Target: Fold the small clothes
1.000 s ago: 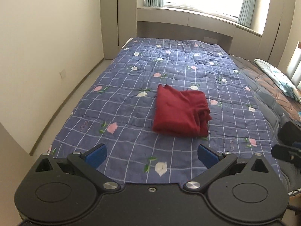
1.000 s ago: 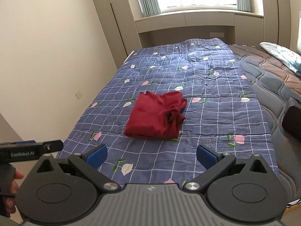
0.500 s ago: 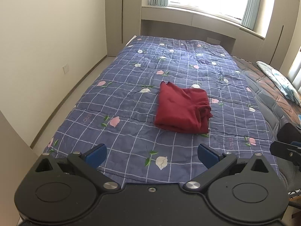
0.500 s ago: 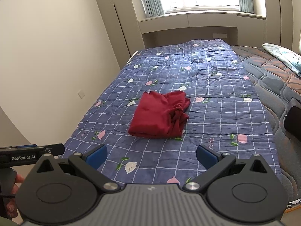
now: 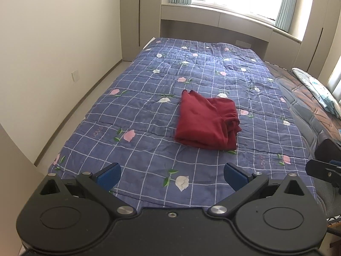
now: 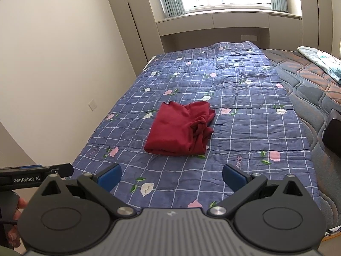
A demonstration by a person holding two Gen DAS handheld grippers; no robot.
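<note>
A dark red garment lies folded into a rough rectangle on the blue checked floral quilt, its bunched edge on the right; it also shows in the right wrist view. My left gripper is open and empty, held above the quilt's near end, well short of the garment. My right gripper is open and empty too, also back from the garment. The left gripper's body shows at the right wrist view's left edge.
The quilt covers a bed beside a cream wall. A bare quilted mattress with a patterned pillow lies on the right. Window and cabinets stand beyond the bed's far end.
Both grippers have drawn back and risen from the bed, so the red garment looks smaller and farther. The garment has not moved. Both stay open.
</note>
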